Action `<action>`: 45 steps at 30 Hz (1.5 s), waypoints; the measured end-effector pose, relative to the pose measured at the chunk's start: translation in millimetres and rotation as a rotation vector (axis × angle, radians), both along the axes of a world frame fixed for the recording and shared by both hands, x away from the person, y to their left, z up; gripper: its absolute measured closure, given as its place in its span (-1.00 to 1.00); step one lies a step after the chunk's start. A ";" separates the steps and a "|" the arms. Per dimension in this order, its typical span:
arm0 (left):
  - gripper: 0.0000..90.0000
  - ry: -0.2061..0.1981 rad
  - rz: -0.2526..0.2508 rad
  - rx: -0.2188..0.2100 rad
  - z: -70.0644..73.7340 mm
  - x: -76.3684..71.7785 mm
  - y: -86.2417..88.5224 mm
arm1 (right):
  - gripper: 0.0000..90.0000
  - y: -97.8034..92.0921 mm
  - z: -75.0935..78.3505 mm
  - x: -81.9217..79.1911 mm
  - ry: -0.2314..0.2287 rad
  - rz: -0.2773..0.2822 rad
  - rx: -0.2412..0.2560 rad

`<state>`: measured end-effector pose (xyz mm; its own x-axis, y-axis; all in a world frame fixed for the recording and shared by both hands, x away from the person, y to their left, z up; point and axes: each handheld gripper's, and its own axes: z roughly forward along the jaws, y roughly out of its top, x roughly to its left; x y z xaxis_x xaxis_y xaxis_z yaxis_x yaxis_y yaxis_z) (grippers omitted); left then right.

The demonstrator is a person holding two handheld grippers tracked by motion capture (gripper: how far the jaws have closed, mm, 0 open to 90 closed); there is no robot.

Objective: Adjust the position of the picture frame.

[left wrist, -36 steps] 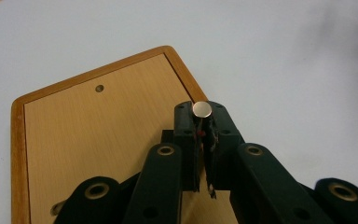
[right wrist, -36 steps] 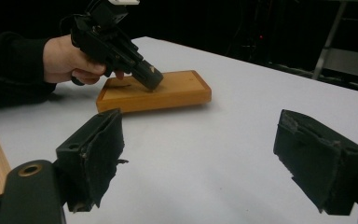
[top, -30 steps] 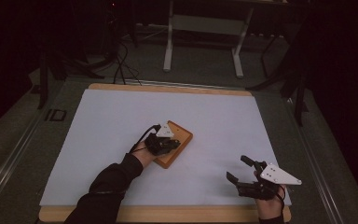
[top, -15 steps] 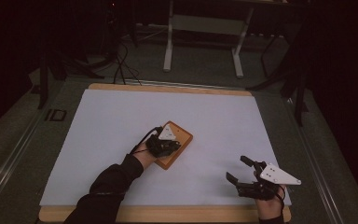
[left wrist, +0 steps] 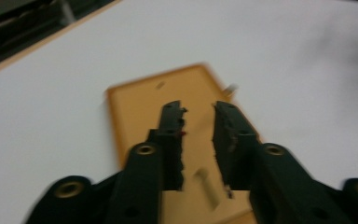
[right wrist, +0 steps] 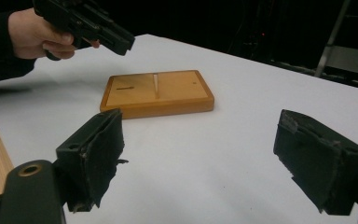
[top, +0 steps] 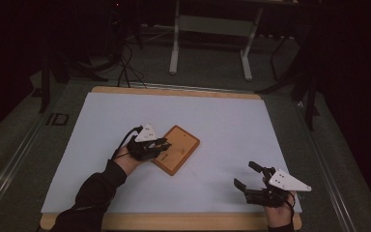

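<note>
From the high view, my left claw [top: 160, 146] hangs over the near-left end of the wooden block [top: 176, 149], which lies tilted near the middle of the white sheet [top: 222, 121] covering the desk [top: 174, 92]. My dark sleeve [top: 94, 193] comes in from seven o'clock. My right claw [top: 247, 177] sits well apart, toward four o'clock from the block, near the desk's front edge, its jaws spread wide and holding nothing.

In the left gripper view, blurred, my left claw [left wrist: 198, 135] looks down on the block [left wrist: 140, 107]. The jaws stand close together with a narrow gap between them, pinching nothing I can make out. A small peg-like piece [left wrist: 207, 185] lies on the block between the jaws at six o'clock.

In the right gripper view, my right claw [right wrist: 200, 158] is spread wide above bare white sheet. The block [right wrist: 156, 93] lies flat at twelve o'clock, with a groove across its top. My left hand [right wrist: 37, 35] holds the other claw above its far-left end, at ten o'clock.
</note>
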<state>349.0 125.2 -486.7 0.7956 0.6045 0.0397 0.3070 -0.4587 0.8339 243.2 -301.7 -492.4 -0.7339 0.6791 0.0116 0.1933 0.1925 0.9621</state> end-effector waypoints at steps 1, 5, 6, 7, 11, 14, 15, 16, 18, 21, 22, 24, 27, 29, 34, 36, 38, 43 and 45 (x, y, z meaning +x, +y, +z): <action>0.66 0.006 0.036 0.018 -3.3 0.9 4.8 | -0.66 0.0 -0.1 -0.1 0.001 0.000 0.002; 0.78 0.058 0.135 0.085 -19.1 5.8 20.4 | -0.66 -0.5 -0.2 -0.1 0.002 -0.002 0.005; 0.83 0.064 0.148 0.093 -23.2 6.5 22.8 | -0.66 -0.4 -0.2 0.0 0.003 -0.002 0.004; 0.87 0.080 0.154 0.089 -26.7 7.5 25.0 | -0.66 -0.2 -0.4 0.2 0.003 -0.002 0.005; 0.99 0.109 0.170 0.105 -36.6 9.9 29.7 | -0.66 0.0 -0.4 0.1 0.003 -0.002 0.001; 1.00 0.143 0.171 0.116 -42.2 10.9 29.6 | -0.66 -0.2 -0.7 0.7 0.005 -0.002 0.004; 1.00 0.145 0.170 0.129 -43.8 10.4 28.6 | -0.66 0.0 -0.8 0.8 0.005 -0.002 0.003; 1.00 0.146 0.169 0.135 -44.9 9.7 28.2 | -0.66 0.2 -0.8 0.9 0.005 0.000 0.003; 1.00 0.158 0.166 0.126 -45.2 10.0 30.0 | -0.66 0.5 -0.7 1.2 0.004 0.002 0.004; 1.00 0.167 0.162 0.118 -45.1 9.1 30.8 | -0.66 1.0 -1.1 1.6 0.008 0.003 0.004; 1.00 0.165 0.152 0.121 -44.9 8.0 30.4 | -0.66 1.2 -1.2 1.7 0.009 0.003 0.004; 1.00 0.170 0.124 0.121 -45.0 4.9 28.7 | -0.66 1.5 -1.1 1.7 0.008 0.003 0.004; 1.00 0.180 0.091 0.124 -44.4 -0.1 25.4 | -0.66 1.7 -1.4 2.0 0.009 0.003 0.004; 1.00 0.189 0.074 0.121 -44.2 -4.0 23.0 | -0.66 1.7 -1.5 2.4 0.009 0.004 0.004; 1.00 0.196 0.051 0.138 -42.3 -10.5 22.0 | -0.66 1.9 -1.5 2.4 0.010 0.004 0.003; 1.00 0.211 0.049 0.120 -42.7 -10.9 24.6 | -0.66 1.7 -1.7 2.5 0.011 0.005 0.007; 1.00 0.205 0.051 0.131 -44.4 -11.7 24.4 | -0.66 1.7 -1.8 2.7 0.011 0.005 0.006; 1.00 0.209 0.027 0.129 -44.3 -14.8 20.5 | -0.66 2.7 -1.9 2.8 0.012 0.007 0.003; 1.00 0.211 0.005 0.130 -44.2 -17.3 16.7 | -0.66 2.9 -2.0 2.9 0.013 0.007 0.003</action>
